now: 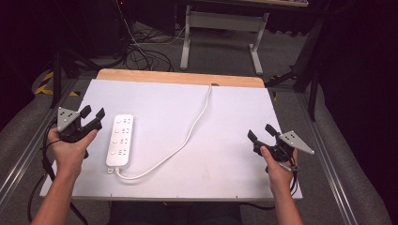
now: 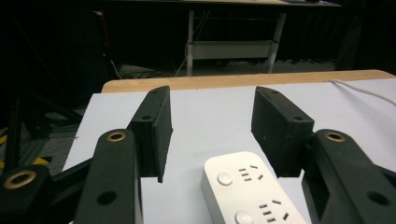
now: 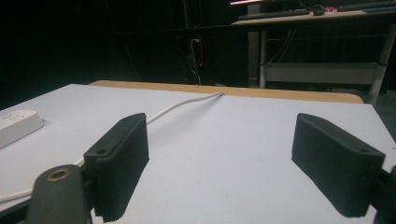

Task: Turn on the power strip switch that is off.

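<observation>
The table (image 1: 225, 154) in front of me is the biggest thing here, a wide white top with a strip of bare wood along its far edge. Beyond it, on the grey floor, stands the white frame of another desk (image 1: 220, 28).

On the left part of the white top lies a white power strip (image 1: 120, 140), flat, its long side running away from me, sockets and buttons facing up. Its white cord (image 1: 187, 136) leaves the near end, curls toward the middle of the table and runs off over the far wooden edge.

My left hand (image 1: 70, 150) holds the left claw (image 1: 92, 113) just beside the strip's far end, to its left and not touching it. Through the left gripper view, the jaws stand wide apart with nothing between them, and the strip's end (image 2: 247, 191) shows below, near the right-hand jaw.

My right hand (image 1: 277, 166) holds the right claw (image 1: 261, 131) near the table's right edge, well apart from the strip. Its jaws are also spread wide and empty over bare white top.
</observation>
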A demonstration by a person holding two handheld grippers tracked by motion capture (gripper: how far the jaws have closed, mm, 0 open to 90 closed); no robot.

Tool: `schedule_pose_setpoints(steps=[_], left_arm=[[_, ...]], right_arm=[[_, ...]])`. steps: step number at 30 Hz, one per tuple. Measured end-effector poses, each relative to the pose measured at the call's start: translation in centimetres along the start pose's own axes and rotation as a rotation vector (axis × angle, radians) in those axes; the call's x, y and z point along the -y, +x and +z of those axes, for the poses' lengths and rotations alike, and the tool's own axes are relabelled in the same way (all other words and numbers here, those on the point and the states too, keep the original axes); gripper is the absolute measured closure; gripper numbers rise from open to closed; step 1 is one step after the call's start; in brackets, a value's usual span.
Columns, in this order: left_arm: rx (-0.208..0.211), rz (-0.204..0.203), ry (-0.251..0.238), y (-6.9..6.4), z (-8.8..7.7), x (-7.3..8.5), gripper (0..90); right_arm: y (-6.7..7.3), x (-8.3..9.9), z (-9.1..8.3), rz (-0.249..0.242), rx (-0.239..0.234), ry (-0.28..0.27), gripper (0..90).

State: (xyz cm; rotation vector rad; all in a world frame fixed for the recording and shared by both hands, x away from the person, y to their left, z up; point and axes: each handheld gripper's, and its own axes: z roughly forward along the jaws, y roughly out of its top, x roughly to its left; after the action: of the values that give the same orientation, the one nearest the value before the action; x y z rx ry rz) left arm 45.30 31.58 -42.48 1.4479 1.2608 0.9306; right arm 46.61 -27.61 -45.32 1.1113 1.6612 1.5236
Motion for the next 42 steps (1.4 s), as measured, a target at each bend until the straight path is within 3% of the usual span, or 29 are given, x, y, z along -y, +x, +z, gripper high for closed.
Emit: schedule_pose_setpoints(steps=[9, 16, 28, 37, 42], left_arm=[[0.032, -0.011, -0.015, -0.7, -0.5, 0.5, 38.7], [0.022, -0.009, -0.024, -1.1, -0.7, 0.6, 31.0], [0.013, -0.057, -0.06, -0.4, -2.2, 0.8, 18.2], [-0.014, -0.037, -0.087, -0.7, -2.8, 1.0, 8.3], [-0.022, -0.03, -0.091, -0.7, -2.9, 0.9, 6.1]], right_arm=[[0.0, -0.1, 0.0, -0.002, -0.003, -0.001, 19.2], [0.0, 0.0, 0.1, -0.003, -0.006, 0.001, 19.1], [0.0, 0.0, 0.1, -0.004, -0.01, 0.005, 19.0], [0.1, 0.0, 0.1, 0.001, -0.016, 0.002, 17.7], [0.1, 0.0, 0.2, 0.0, -0.033, -0.004, 10.7]])
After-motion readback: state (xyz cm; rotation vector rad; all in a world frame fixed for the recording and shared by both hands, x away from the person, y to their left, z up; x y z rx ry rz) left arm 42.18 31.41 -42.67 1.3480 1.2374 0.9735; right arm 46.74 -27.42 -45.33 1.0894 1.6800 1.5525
